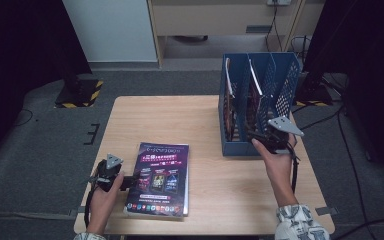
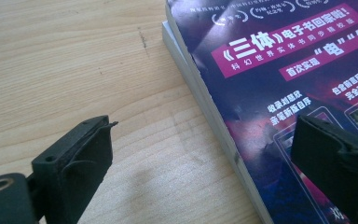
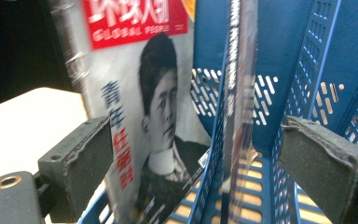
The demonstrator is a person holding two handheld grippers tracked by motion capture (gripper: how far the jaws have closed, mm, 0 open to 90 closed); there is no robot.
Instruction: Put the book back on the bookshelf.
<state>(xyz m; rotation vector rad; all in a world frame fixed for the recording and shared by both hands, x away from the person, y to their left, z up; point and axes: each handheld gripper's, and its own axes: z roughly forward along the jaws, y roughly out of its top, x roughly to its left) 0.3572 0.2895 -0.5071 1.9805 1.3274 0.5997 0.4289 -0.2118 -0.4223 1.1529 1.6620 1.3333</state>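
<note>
Filing magazines: we work a gripper in each hand at the desk (image 1: 200, 115).
Our left gripper (image 1: 134, 179) rests at the near-left, jaws apart and straddling the left edge of the purple magazine (image 1: 159, 177) lying flat, seemingly lined up to lift it. Our right gripper (image 1: 254, 135), jaws spread and clamping nothing, sits at the mouth of the blue file rack (image 1: 285, 75) on the far right, where magazines stand upright; the one with a red masthead (image 3: 140, 102) leans, blurred and cropped.
</note>
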